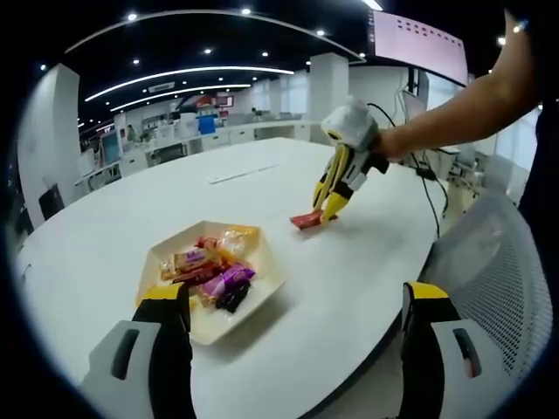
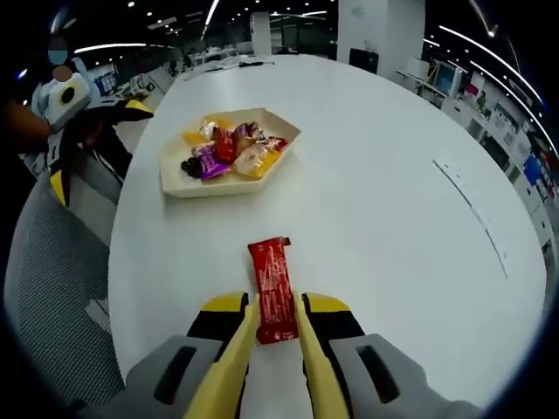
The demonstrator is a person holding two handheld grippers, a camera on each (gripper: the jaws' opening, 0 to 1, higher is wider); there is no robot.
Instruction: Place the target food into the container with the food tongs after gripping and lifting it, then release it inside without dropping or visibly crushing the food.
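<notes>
Right gripper (image 2: pixel 272 327), jaws pinching the near end of 1 red snack bar (image 2: pixel 272 286) flat on the white worktop (image 2: pixel 376 201); left gripper (image 1: pixel 293 336), jaws spread, faces the tray (image 1: pixel 262 288) of wrapped snacks (image 1: pixel 210 271).

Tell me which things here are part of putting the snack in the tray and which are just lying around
Part of the job:
- red snack bar, between the right gripper's yellow jaws
- tray already holding wrapped snacks

Just around:
- left gripper, hanging open near the tray
- mesh chair
- white table

Glossy red foil-like snack wrapper (image 2: pixel 273 290) on a smooth matt white table (image 2: pixel 376 218) — mesh-fabric chair (image 1: pixel 502 279) beside it.
</notes>
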